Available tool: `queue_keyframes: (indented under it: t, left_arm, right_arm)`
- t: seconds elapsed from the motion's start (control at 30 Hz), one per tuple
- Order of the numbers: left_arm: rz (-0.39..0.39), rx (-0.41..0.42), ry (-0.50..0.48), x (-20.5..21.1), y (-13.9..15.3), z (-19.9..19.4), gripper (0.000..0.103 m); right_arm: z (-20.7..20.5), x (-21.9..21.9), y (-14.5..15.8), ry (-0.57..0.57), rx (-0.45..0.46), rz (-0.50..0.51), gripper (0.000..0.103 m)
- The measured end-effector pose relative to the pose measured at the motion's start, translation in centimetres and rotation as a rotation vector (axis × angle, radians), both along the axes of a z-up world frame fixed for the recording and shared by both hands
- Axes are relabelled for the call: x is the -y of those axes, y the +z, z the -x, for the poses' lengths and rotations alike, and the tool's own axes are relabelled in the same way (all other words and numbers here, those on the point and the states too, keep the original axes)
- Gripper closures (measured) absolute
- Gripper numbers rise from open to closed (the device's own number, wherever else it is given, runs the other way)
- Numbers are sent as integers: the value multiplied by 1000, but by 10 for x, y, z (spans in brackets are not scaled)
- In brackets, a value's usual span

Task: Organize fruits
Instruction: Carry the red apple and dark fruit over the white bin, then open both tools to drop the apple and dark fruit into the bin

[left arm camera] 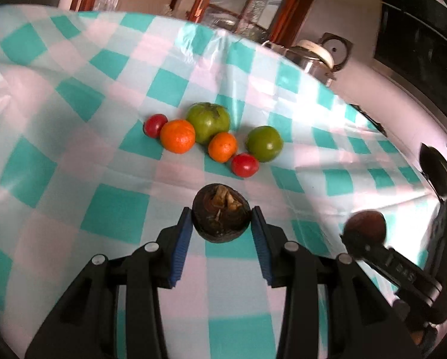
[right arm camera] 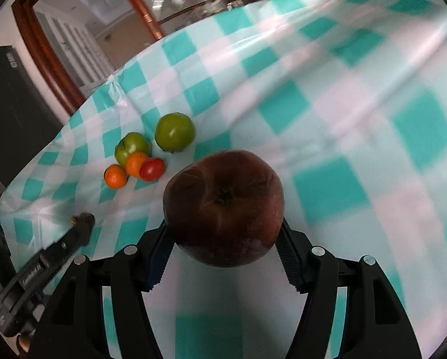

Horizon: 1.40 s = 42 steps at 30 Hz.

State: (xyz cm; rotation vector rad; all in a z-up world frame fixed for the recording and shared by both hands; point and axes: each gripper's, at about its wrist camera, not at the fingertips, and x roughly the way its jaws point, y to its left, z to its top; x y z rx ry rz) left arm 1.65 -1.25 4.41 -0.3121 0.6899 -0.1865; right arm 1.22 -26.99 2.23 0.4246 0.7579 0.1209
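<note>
You're working over the table [left arm camera: 74, 155] w/ the teal-and-white checked plastic cloth, biggest thing in view. Next down: the big dark-red wrinkled round fruit [right arm camera: 223, 209]. Your right gripper [right arm camera: 223, 266] is carrying it clear of the table, fingers [right arm camera: 160, 257] closing snug on both sides, prob. to bring it toward the rest. Your left gripper [left arm camera: 222, 239] is straddling the small dark-brown round fruit w/ dried calyx [left arm camera: 220, 217], which is sitting on the cloth. Its fingers [left arm camera: 180, 248] are spread a bit wider than the fruit, thin gaps each side, so not gripping it. Beyond it sits the cluster, fruits mostly touching: two green round fruits [left arm camera: 208, 121] and [left arm camera: 264, 143], two orange mandarins [left arm camera: 177, 136] and [left arm camera: 222, 146], two small red tomato-like fruits [left arm camera: 154, 125] and [left arm camera: 244, 165]. Looks like like-w/-like grouping isn't done yet.
</note>
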Motion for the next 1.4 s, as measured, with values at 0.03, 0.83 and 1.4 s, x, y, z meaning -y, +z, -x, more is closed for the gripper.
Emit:
queue_keyframes:
  t: [0.03, 0.83, 1.4]
  left_arm:
    - [-10, 18, -19, 2, 4, 13, 63]
    - [-406, -106, -1398, 322, -73, 327, 63]
    - [-770, -456, -1426, 410, -218, 331, 62]
  right_arm:
    - [25, 3, 5, -16, 17, 0, 40]
    - [394, 210, -124, -385, -500, 319, 40]
    - [401, 218, -221, -227, -820, 309, 40]
